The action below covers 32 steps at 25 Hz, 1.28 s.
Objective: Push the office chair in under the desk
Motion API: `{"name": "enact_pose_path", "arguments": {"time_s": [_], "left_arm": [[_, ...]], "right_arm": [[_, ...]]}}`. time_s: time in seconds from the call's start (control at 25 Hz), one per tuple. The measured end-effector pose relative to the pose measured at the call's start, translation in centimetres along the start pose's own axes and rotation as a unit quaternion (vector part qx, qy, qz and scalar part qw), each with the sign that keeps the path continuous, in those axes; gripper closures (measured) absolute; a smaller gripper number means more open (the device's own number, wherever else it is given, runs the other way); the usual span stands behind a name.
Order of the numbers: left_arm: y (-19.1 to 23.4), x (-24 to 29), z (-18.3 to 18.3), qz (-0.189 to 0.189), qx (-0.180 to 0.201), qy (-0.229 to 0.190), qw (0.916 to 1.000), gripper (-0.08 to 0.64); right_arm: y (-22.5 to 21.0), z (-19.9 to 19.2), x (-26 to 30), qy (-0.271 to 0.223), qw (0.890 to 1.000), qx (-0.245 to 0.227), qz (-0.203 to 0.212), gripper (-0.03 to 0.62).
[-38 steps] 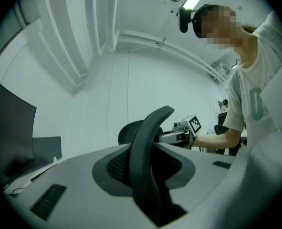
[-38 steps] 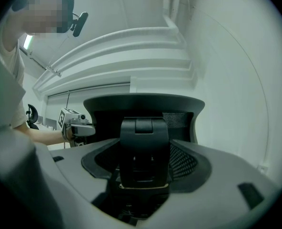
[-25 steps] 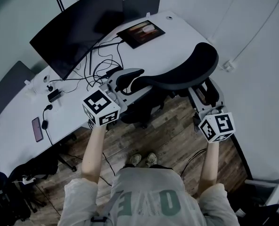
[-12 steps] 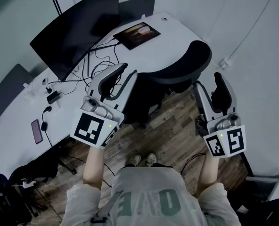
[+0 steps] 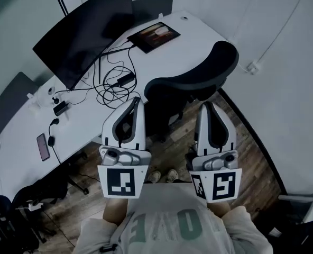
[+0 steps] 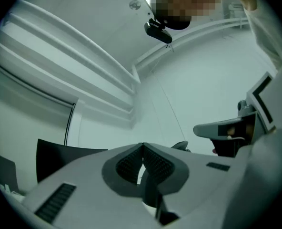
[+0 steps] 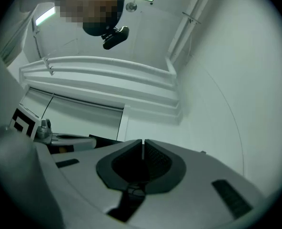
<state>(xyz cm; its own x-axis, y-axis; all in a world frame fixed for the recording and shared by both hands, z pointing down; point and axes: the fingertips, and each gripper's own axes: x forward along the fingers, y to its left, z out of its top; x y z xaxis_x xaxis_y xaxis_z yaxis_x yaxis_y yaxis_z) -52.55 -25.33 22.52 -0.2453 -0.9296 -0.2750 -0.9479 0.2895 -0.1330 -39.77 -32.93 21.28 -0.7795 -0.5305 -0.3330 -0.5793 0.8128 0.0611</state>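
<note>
**Position of the work.** The office chair [image 5: 199,73] stands against the curved edge of the tabletop [image 5: 199,33]. Its backrest is at the rim and the seat is out of sight below and behind it. I judge the chair pushed in, or very nearly so. How deep the seat sits cannot be confirmed from where I stand.

**Hazards.**
- The chair stands free on the wooden floor [image 5: 241,142] with nothing touching it. If the floor is not level, or the chair is knocked, it could roll back out.
- Loose cables [image 5: 111,81] lie across the tabletop towards the edge nearest the chair. A further shove could catch one that hangs over and drag gear near the monitor [image 5: 88,30].
- Whether the armrests clear the underside of the tabletop cannot be seen. If they do not, more pushing would jam them.

**Pose.**
- The left gripper [image 5: 137,100] and right gripper [image 5: 208,106] are held side by side in front of the person's chest, marker cubes towards the body.
- Both point towards the chair and tilt upward, so that each gripper's own view takes in wall and ceiling.
- Neither gripper touches the chair.

**Jaws.** The jaws of both grippers have just closed and are clenched pad to pad, with nothing between them.
</note>
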Motion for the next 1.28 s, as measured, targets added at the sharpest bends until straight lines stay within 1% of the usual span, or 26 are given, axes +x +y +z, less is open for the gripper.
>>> {"name": "enact_pose_path", "arguments": {"time_s": [0.2,0.4,0.88,1.28], "left_arm": [[-0.4,-1.6,-1.9,0.011,-0.012,0.025,0.9996,0.545],[-0.7,-2.3,-3.5,0.005,-0.018,0.053,0.9984,0.545],[-0.5,-2.0,-3.8,0.008,-0.018,0.057,0.9982,0.545],[-0.7,-2.3,-3.7,0.014,-0.009,0.064,0.9978,0.545]], "right_arm": [[3.0,-2.9,-0.5,0.031,0.999,0.005,0.033,0.561],[3.4,-5.1,-0.4,0.062,0.997,0.014,0.039,0.566],[2.8,-6.3,-0.1,0.081,0.996,0.01,0.043,0.569],[4.0,-6.3,-0.3,0.085,0.994,-0.002,0.073,0.569]]}}
